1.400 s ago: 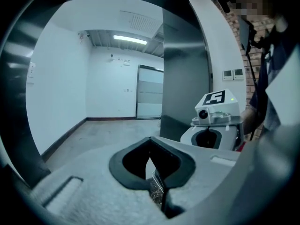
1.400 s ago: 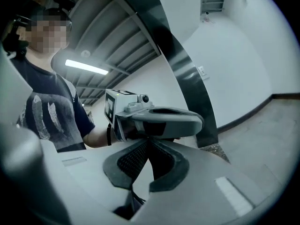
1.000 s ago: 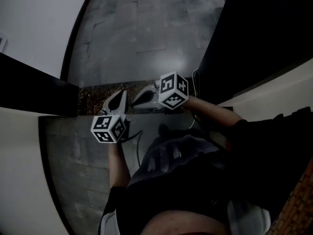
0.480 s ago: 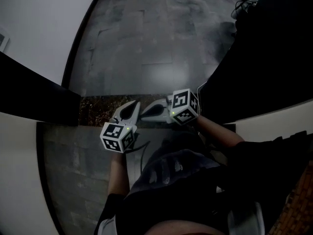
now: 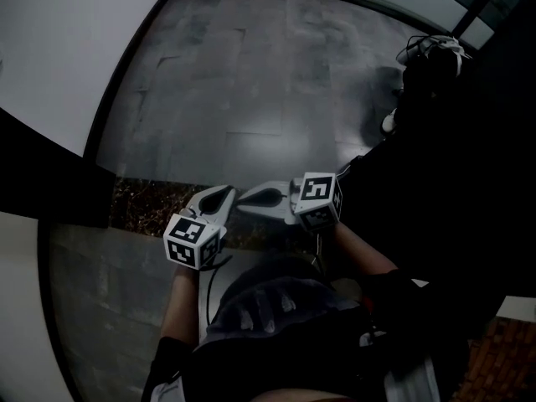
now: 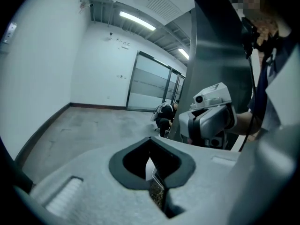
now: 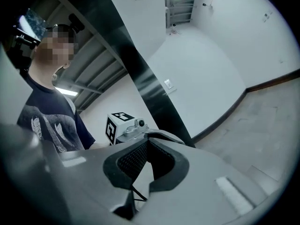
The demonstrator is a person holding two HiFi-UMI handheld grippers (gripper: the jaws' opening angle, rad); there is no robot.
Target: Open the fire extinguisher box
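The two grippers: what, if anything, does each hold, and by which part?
Nothing is held. The left gripper and the right gripper are both shut, jaws together, with nothing between them.

You wear a dark navy short-sleeved T-shirt [image 5: 276, 308] with a pale print across the chest, and a dark camera mount [image 7: 26, 27] on your head. The left gripper [image 5: 223, 196] and right gripper [image 5: 249, 198] each have a light grey moulded body, black jaw pads and a white cube [image 5: 192, 240] bearing black square markers.

far crouching person [image 6: 165, 115] — dark, indistinct
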